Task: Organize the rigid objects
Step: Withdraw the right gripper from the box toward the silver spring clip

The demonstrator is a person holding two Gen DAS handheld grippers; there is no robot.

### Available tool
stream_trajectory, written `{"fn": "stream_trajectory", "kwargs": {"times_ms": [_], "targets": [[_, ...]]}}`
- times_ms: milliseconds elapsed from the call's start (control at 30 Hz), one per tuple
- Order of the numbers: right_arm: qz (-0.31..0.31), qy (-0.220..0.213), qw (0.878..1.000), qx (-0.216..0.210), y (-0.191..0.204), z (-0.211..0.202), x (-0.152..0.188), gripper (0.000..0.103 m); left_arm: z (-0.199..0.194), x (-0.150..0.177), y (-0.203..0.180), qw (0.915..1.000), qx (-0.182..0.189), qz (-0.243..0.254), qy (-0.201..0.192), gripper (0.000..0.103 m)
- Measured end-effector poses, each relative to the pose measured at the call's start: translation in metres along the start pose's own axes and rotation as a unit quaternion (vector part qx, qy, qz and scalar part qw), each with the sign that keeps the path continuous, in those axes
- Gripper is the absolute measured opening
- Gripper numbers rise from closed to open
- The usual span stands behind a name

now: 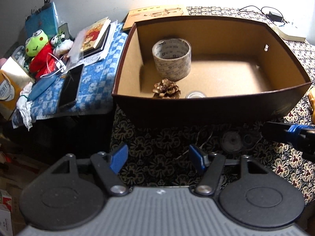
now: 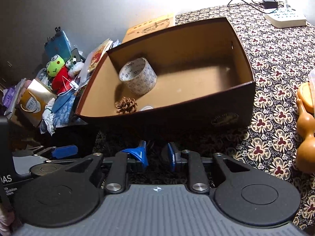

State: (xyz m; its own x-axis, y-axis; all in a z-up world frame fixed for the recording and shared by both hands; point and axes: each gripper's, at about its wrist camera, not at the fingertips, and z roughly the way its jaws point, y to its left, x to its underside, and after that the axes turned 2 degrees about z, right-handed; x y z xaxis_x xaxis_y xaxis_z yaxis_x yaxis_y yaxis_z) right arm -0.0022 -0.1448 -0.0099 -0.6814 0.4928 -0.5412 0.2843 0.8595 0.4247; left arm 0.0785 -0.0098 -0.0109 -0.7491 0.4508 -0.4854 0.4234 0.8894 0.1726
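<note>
Nearest the left wrist camera, the left gripper (image 1: 158,158) hangs with its two blue-padded jaws set wide apart and nothing between them, above a tabletop (image 1: 285,157) covered in a dark floral cloth. Just beyond the jaws lie one toothed gear (image 1: 231,142) and one thin wire loop (image 1: 203,137), both in the shadow of the box. In the right wrist view, the right gripper (image 2: 157,154) shows its two jaws drawn narrow with a small gap; whether anything is pinched there cannot be told, as the cloth beneath is dark. One torn blue pad cover (image 2: 135,152) hangs off the left-hand jaw. At the right edge stands one tan gourd (image 2: 306,125). Farther on sits one open brown cardboard box (image 1: 206,106), holding three items: one pine cone (image 1: 167,89) and one small round object (image 1: 195,94) against the near wall, and one roll of printed packing tape (image 1: 171,60) standing on end behind them. Left of the box, a side surface with a blue checked cloth (image 1: 98,74) carries one dark phone (image 1: 71,85), one green frog plush (image 1: 38,49), and a stack of books (image 1: 97,35). Farthest back lie one white power strip (image 2: 285,18) and one black adapter (image 2: 269,3).
</note>
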Motion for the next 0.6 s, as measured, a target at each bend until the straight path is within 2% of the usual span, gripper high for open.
{"fn": "stream_trajectory", "kwargs": {"times_ms": [600], "targets": [[0.01, 0.022, 0.999, 0.021, -0.012, 0.018, 0.004, 0.007, 0.02, 0.001, -0.014, 0.9995, -0.01, 0.027, 0.012, 0.066]]}}
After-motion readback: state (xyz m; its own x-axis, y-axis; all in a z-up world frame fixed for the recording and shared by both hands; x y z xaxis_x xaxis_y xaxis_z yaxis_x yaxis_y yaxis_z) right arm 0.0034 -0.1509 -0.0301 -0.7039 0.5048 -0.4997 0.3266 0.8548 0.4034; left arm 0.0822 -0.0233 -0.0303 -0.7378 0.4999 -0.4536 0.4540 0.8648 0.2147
